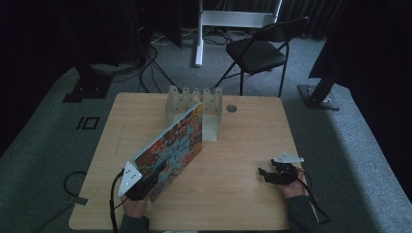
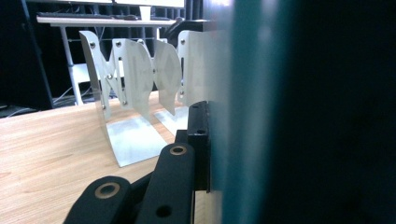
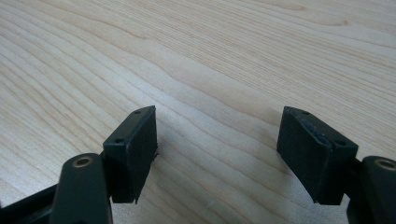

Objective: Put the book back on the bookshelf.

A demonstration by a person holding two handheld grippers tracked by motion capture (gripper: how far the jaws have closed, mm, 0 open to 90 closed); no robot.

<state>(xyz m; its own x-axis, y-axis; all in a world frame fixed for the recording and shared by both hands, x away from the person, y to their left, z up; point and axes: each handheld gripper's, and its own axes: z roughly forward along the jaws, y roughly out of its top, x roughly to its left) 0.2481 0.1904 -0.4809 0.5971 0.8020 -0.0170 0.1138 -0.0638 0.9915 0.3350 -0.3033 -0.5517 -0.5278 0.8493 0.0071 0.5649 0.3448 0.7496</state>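
Clamped in my left gripper (image 1: 145, 187) by its near lower corner, the picture book (image 1: 172, 145) is tilting up off the worktop (image 1: 233, 160) toward the metal book rack (image 1: 194, 104); I am judging it thin, stiff, light and glossy, so gripping deeper along the edge is looking safer. Cartoon panels are covering its face, while my right gripper (image 3: 219, 154) is resting wide open and empty on the wood.
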